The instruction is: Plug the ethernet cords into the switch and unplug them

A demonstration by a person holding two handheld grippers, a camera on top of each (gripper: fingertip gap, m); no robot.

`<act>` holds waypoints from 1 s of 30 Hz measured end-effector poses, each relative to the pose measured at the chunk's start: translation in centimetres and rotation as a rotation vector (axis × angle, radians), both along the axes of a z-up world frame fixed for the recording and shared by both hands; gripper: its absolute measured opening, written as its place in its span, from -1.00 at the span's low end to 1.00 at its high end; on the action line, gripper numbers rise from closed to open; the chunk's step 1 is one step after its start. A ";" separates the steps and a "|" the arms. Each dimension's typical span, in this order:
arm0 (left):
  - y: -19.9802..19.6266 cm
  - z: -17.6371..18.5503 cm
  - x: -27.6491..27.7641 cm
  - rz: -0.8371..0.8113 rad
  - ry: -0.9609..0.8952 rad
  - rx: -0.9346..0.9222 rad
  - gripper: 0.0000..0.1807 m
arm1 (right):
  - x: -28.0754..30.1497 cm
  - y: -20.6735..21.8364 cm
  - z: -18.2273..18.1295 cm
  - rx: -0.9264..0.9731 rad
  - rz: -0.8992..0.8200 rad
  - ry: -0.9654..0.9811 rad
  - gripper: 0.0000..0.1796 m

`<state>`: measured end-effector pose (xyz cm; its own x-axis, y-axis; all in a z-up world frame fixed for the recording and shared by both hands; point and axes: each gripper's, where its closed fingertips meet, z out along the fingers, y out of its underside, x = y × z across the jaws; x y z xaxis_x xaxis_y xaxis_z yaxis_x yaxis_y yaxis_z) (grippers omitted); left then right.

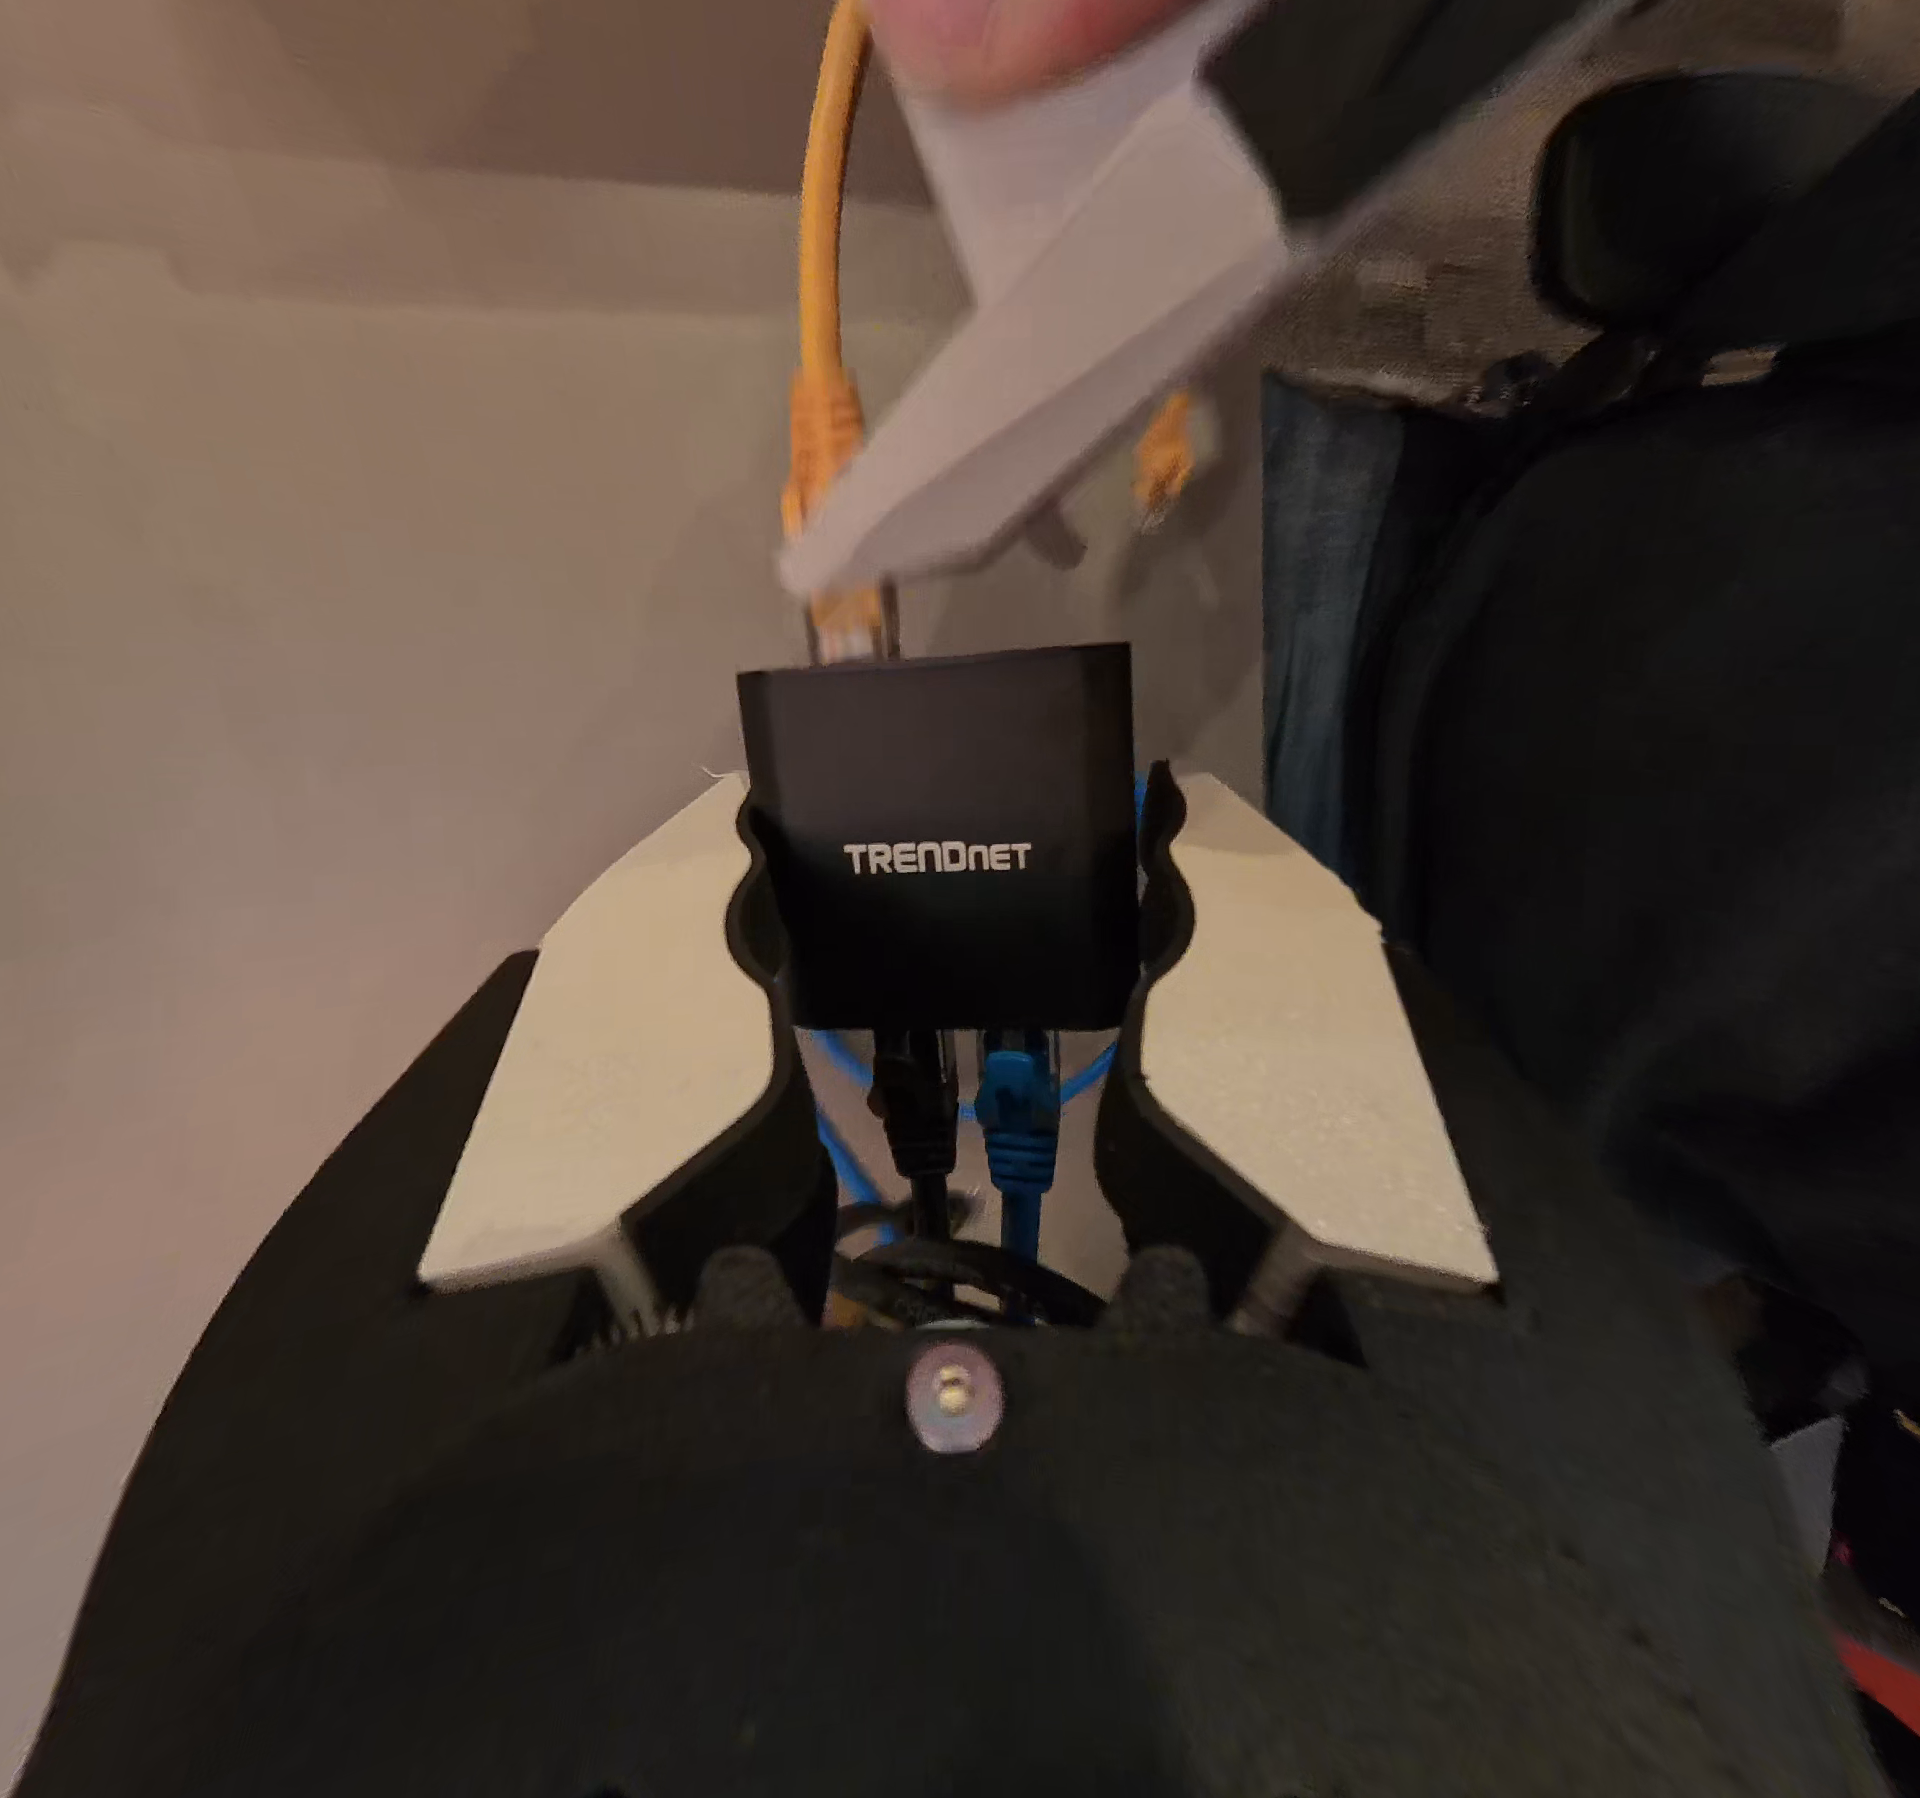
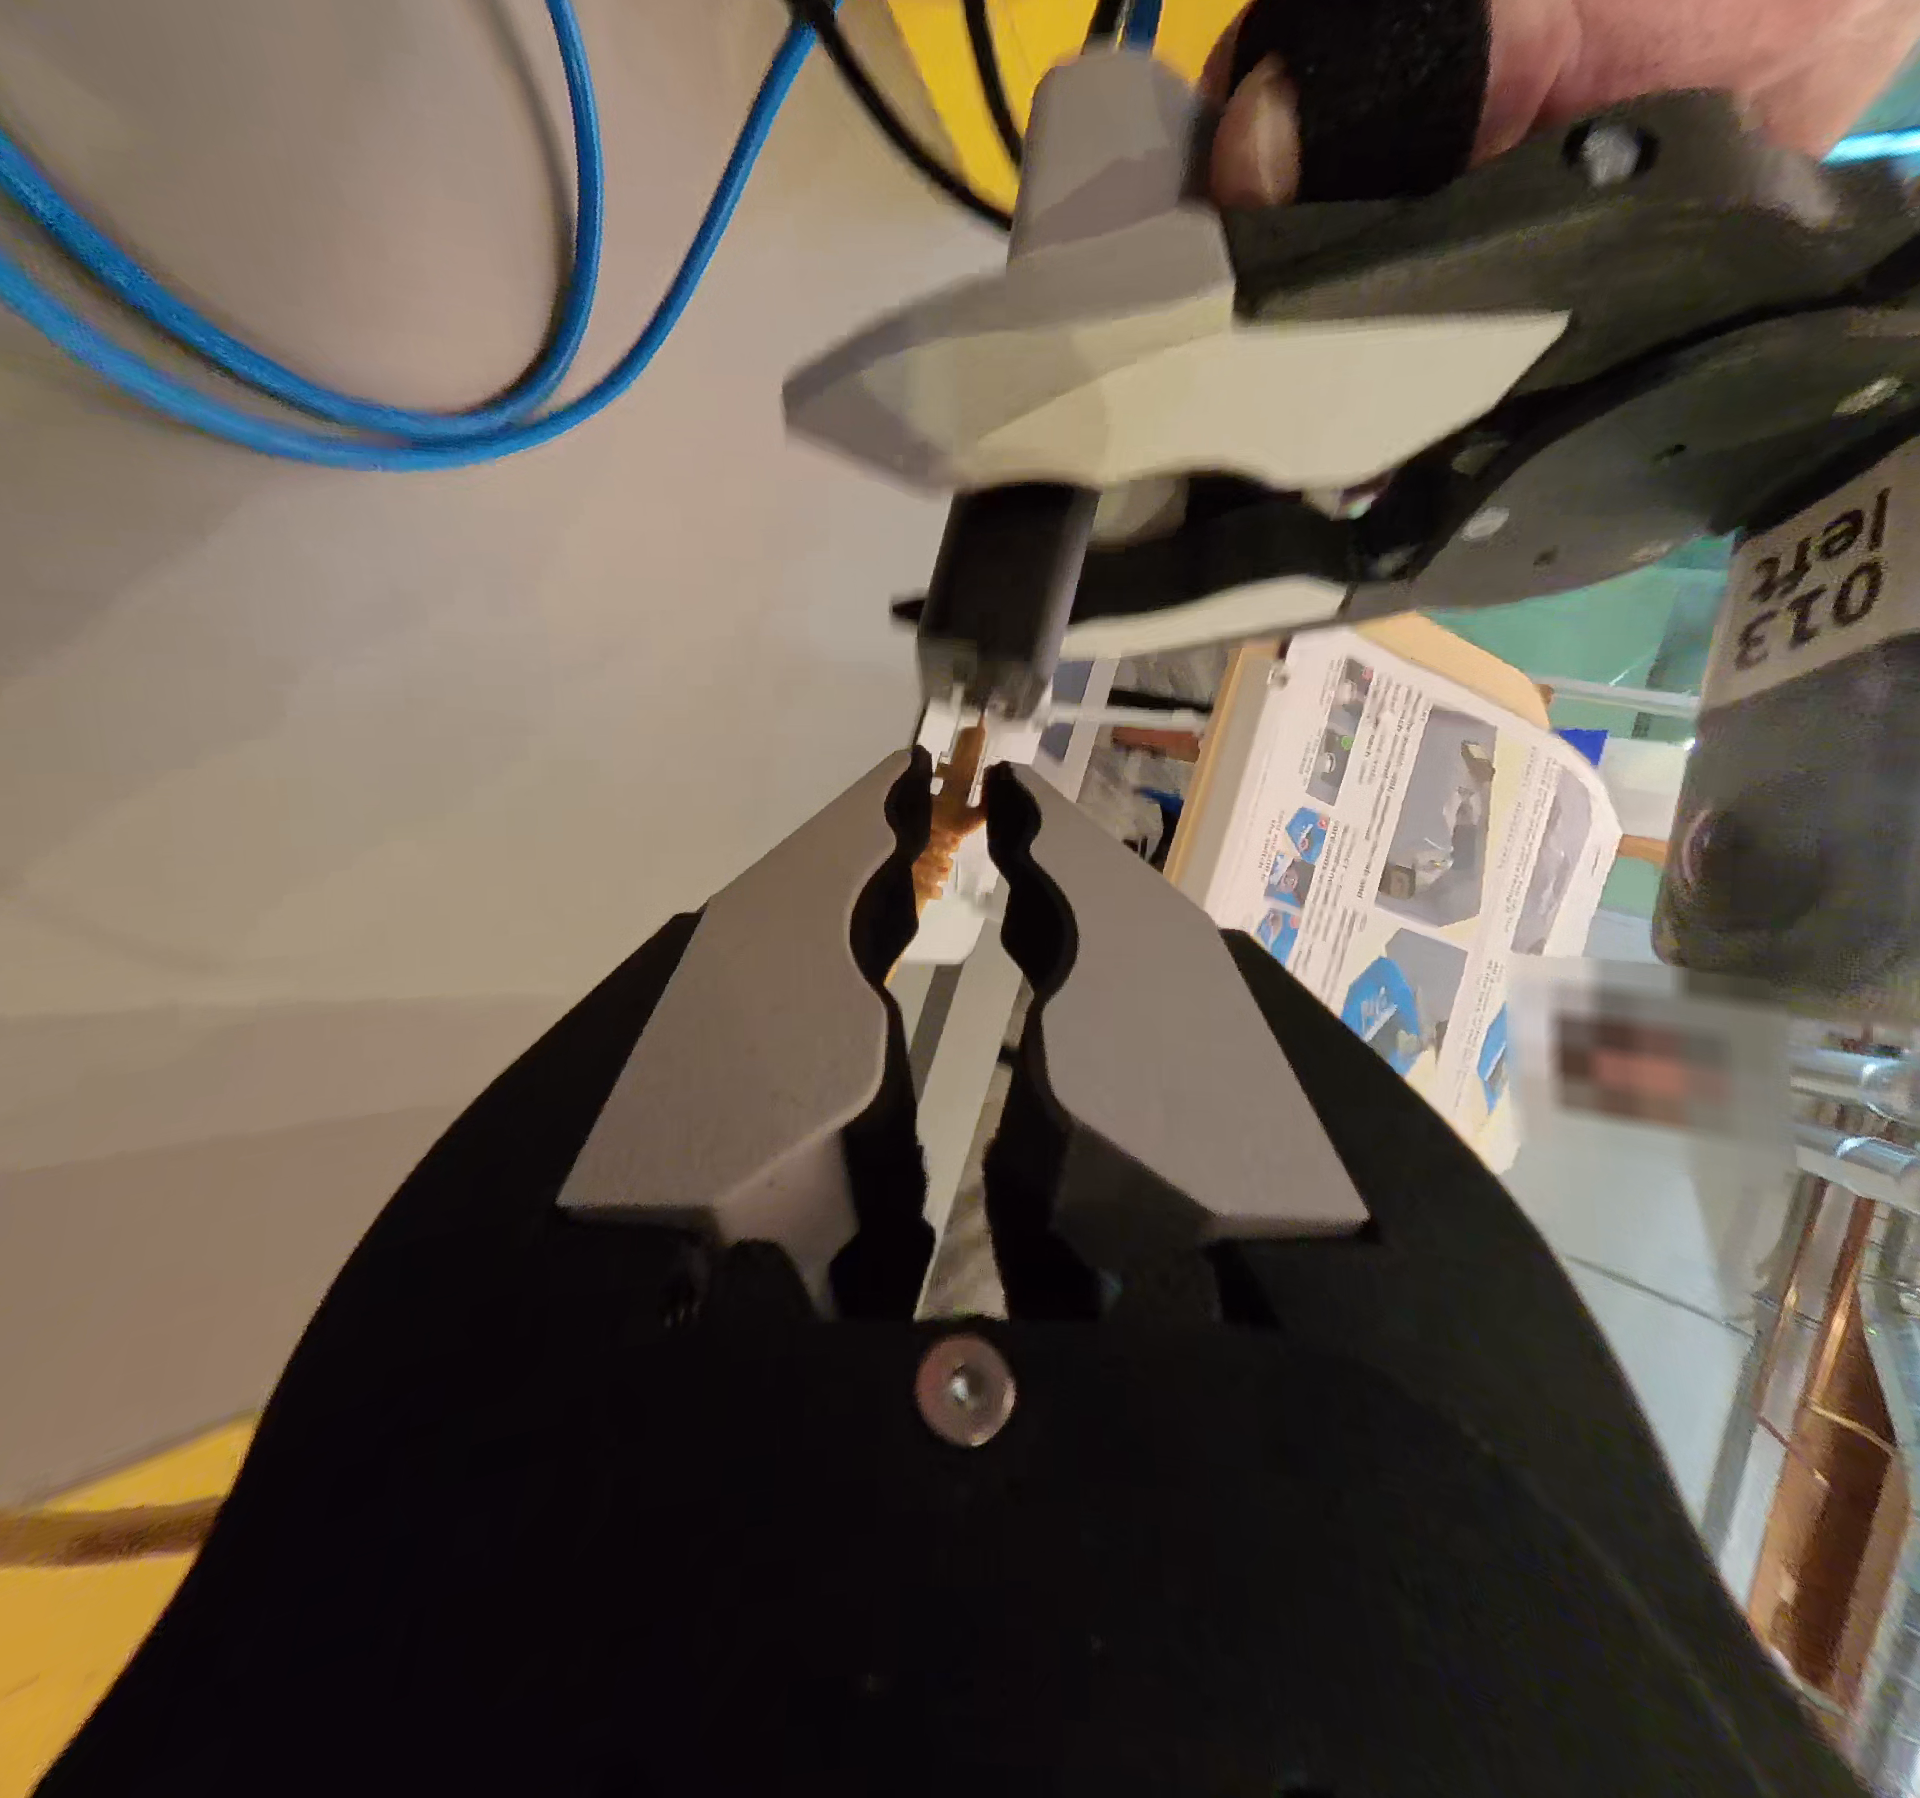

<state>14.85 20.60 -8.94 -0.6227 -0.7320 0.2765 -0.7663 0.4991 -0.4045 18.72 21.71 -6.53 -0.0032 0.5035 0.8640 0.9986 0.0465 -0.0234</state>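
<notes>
Switch: small black box point(image 1: 935, 844), held up off any counter, pinched by its two side walls between my left tongs point(image 1: 951, 875). Rigid and, I judge, light; smooth plastic, so it could swivel under a sideways push.

Left tongs: closed snugly on the switch body, pads bearing on both flanks, ports left free at each end.

Near-end ports: a black plug point(image 1: 914, 1104) and a blue plug point(image 1: 1018, 1114) sit seated, their cords trailing back between the fingers.

Orange cord: its plug point(image 2: 951, 813) is at the far-end port, gripped by my right tongs point(image 2: 951, 792). The cable point(image 1: 831, 190) arcs up stiffly and springy behind; a second orange plug point(image 1: 1169, 455) hangs loose nearby.

Right tongs: nearly shut, tips nipping the orange boot just behind the clear connector. Whether the plug is fully seated I cannot tell; that spot is blurred.

Where to hold: on the ribbed boot, close to the connector, never on the cable. I judge the clear latch tab fragile, so it needs pressing, not prying.

Risk: off-axis force could bend the tab or twist the switch in its grip.
</notes>
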 end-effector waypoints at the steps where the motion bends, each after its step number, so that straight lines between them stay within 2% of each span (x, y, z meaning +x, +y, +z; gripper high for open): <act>1: 1.1 -0.4 -0.2 0.009 -0.010 0.050 -0.26 | 0.9 -0.2 -0.3 -0.005 -0.024 -0.018 -0.91; 3: 2.3 0.2 -0.4 0.086 -0.021 -0.023 -0.26 | 2.4 -0.8 -0.9 -0.021 -0.064 0.010 -0.91; 7: 3.9 0.3 -0.9 0.126 -0.042 0.025 -0.26 | 3.3 -0.7 0.6 0.026 -0.117 0.071 -0.90; 14: 4.6 1.4 -0.9 0.159 -0.159 0.080 -0.26 | 8.0 -1.3 9.0 0.229 -0.309 0.240 -0.90; 18: 4.7 1.5 -1.3 0.177 -0.205 0.089 -0.27 | 13.1 -3.9 12.7 0.323 -0.471 0.282 -0.90; 22: 4.9 1.2 -2.0 0.196 -0.234 0.101 -0.27 | 19.5 -8.6 14.7 0.435 -0.703 0.322 -0.90; 25: 5.0 1.1 -2.5 0.212 -0.247 0.092 -0.27 | 24.3 -13.3 13.7 0.521 -0.898 0.346 -0.90; 30: 5.1 0.7 -2.9 0.219 -0.247 0.101 -0.27 | 29.9 -19.6 7.6 0.598 -1.149 0.380 -0.90</act>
<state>11.97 25.74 -8.26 -0.4866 -0.8718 0.0564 -0.7450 0.3804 -0.5480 48.60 2.10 1.12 0.4490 -0.3909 0.8035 0.4157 -0.7046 -0.5751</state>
